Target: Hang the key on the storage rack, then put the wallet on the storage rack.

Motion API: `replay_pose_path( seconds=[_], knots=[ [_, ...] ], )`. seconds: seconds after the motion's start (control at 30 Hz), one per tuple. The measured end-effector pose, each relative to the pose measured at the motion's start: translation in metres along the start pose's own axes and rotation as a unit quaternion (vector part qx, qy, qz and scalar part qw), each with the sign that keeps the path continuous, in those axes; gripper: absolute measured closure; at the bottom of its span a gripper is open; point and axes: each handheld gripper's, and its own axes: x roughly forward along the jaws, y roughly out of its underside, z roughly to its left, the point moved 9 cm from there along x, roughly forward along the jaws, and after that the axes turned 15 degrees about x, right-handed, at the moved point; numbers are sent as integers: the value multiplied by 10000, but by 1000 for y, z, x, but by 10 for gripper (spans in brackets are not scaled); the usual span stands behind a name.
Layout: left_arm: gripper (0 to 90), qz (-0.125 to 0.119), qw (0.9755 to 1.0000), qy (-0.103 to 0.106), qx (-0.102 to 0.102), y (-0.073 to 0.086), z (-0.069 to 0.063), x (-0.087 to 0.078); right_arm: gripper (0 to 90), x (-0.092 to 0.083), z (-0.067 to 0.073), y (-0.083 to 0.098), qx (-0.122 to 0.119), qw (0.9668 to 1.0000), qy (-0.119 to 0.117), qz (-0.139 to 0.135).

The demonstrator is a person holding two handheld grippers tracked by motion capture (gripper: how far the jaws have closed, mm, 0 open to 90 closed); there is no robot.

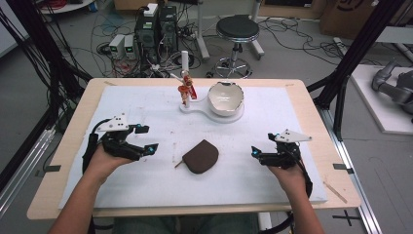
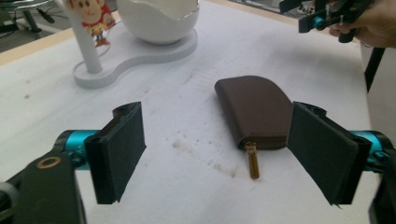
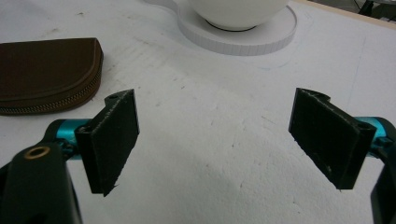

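Brown pouch lies flat in the middle of the white mat, zipped shut, its gold zip pull sticking out toward the left gripper's side. Nothing has hold of it.

Left gripper sits low over the mat, left of the pouch and near it, not touching. In the left gripper view its jaws stand wide apart with bare mat between them; the pouch lies just ahead, its near corner and the zip pull close inside the right-hand pad, and I can't tell if that pad touches it. It grips nothing.

Right gripper is on the other side, right of the pouch, clearly apart from it. Its own view shows both black pads spread wide over bare mat, holding nothing; the pouch lies off to the upper left there, zip teeth running along its edge.

Farther back, the white stand carries a cracked-egg bowl on its round end and a thin white post on the other, with a small cartoon figure hung on the post. The stand is well apart from the pouch and from both grippers. Both forearms come in from the near edge of the wooden table.
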Motion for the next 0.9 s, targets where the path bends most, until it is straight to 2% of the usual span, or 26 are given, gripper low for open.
replay_pose_path(
  seconds=[0.13, 0.37, 0.8, 0.9],
  knots=[
    [172, -57, 9999, -109, -118, 5, 5, -7, 161, 0, -1, 0, 24, 10000, 27, -16],
    [172, -88, 9998, -139, -104, 5, 6, -11, 161, 2, -4, 3, 31, 10000, 22, 48],
    [172, -17, 9998, 180, -39, 6, -13, 2, 161, -3, -4, 2, 85, 10000, 13, -41],
    [172, 98, 9996, 255, -9, 8, -19, 11, 161, -2, -2, 3, 44, 10000, 7, -18]
  ],
)
